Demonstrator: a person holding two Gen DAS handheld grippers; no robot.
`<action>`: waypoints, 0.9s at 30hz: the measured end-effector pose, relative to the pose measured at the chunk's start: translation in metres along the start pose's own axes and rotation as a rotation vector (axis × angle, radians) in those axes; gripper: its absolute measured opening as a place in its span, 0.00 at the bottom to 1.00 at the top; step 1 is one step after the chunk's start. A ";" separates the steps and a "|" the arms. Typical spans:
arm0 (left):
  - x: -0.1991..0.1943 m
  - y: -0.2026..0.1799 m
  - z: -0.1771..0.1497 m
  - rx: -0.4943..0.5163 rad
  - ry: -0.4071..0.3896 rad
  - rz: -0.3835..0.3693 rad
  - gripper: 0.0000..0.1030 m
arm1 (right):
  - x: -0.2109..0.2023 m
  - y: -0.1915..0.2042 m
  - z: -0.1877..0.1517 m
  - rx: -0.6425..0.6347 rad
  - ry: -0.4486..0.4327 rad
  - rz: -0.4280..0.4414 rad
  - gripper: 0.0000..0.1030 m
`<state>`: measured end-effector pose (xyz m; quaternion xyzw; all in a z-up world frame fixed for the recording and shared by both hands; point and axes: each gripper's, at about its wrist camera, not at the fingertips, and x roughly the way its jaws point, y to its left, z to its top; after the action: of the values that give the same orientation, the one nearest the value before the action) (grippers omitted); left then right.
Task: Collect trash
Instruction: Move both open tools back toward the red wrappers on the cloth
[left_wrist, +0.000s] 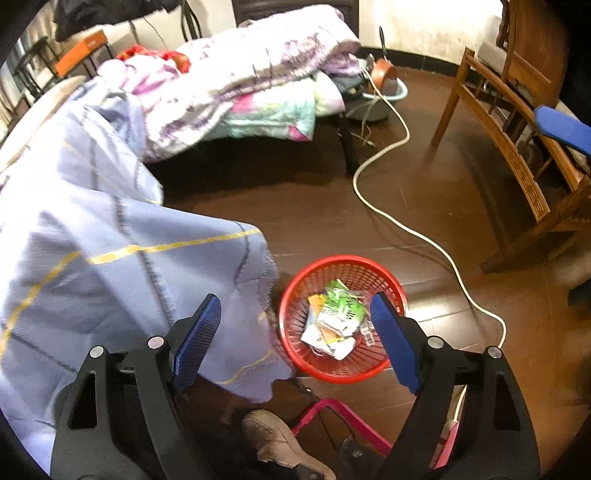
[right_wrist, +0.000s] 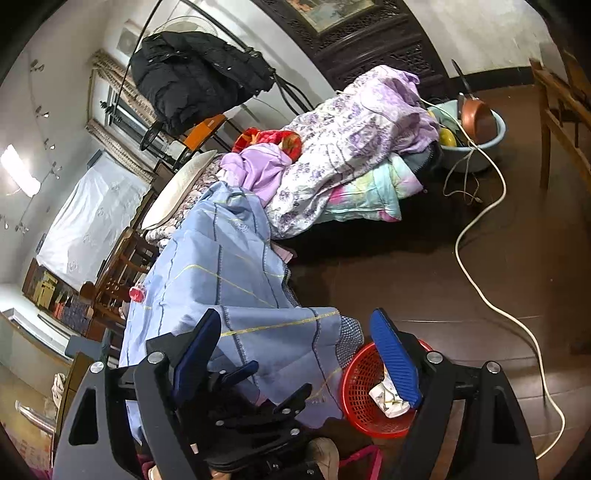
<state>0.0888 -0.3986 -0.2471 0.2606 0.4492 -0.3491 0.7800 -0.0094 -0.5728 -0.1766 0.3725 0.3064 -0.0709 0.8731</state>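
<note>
Here the left gripper (left_wrist: 295, 332) hung above the round red plastic mesh basket (left_wrist: 295, 365), its blue-padded jaws spread wide with nothing between them. The crumpled green-and-white wrappers and paper scraps (left_wrist: 334, 317) lay inside the basket, below and just inside the right-hand jaw, so the drop looked done. The basket sat off-centre in the gap, nearer the right jaw than the left. Under the left jaw hung the edge of a pale blue checked blanket (left_wrist: 110, 236), draped beside the basket rim.

The right gripper (right_wrist: 295, 354) was likewise released and empty; the same blanket (right_wrist: 236, 266) filled the space between its jaws, and the basket (right_wrist: 354, 387) lay partly behind its right-hand jaw.

Judgement: to finish well, lift the left gripper straight up with the jaws open, clear of the blanket hem, so nothing snags and the light basket is not tipped. No loose trash was visible on the brown tiled floor (left_wrist: 424, 206) near either gripper; whether more lay elsewhere could not be told.
</note>
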 end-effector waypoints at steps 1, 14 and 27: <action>-0.004 0.002 0.000 0.003 -0.014 0.015 0.78 | 0.000 0.005 0.000 -0.010 0.003 0.003 0.80; -0.087 0.063 -0.020 -0.141 -0.173 0.101 0.81 | -0.025 0.086 -0.003 -0.175 -0.035 0.017 0.83; -0.174 0.126 -0.070 -0.328 -0.351 0.178 0.86 | -0.048 0.193 -0.034 -0.392 -0.054 0.069 0.87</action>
<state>0.0890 -0.2164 -0.1137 0.1044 0.3330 -0.2413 0.9055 0.0035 -0.4168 -0.0495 0.2036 0.2780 0.0101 0.9387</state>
